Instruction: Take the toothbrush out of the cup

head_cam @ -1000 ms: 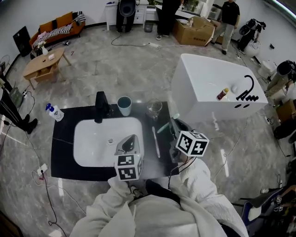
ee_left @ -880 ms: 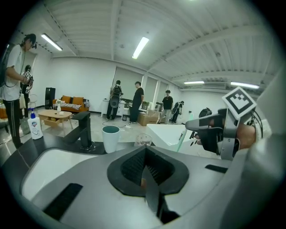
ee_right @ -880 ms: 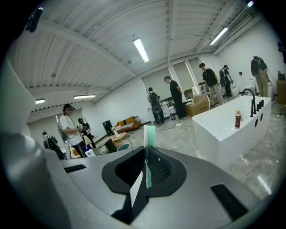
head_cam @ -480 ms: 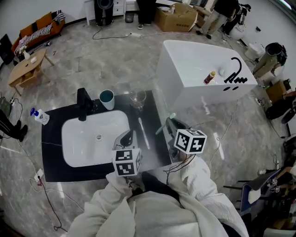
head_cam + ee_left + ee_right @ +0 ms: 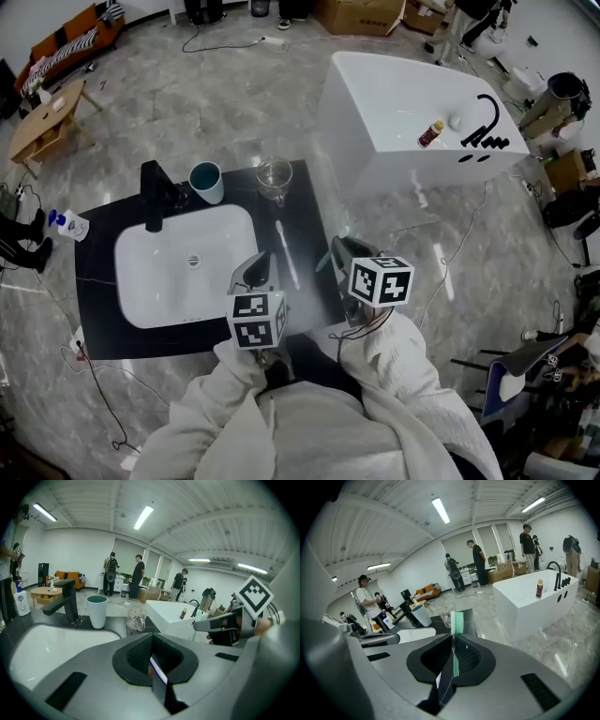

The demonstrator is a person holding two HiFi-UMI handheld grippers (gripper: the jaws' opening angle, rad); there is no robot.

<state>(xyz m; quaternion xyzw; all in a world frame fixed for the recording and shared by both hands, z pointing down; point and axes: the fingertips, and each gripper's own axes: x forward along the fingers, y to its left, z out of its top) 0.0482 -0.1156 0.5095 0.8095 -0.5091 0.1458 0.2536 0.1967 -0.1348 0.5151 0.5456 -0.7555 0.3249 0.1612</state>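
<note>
Beside sink (image 5: 159, 281), right gripper (image 5: 453, 639) (clamped) keeps toothbrush (image 5: 457, 619).

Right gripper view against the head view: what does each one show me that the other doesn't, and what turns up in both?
Only the right gripper view: the right tool shut on a green toothbrush, bristles poking past the jaws, and the ceiling lights. Only the head view: a white toothbrush lying on the black counter beside the sink, and the person's white sleeves. Both: the cup, the clear glass, the black faucet and the white bathtub.
</note>
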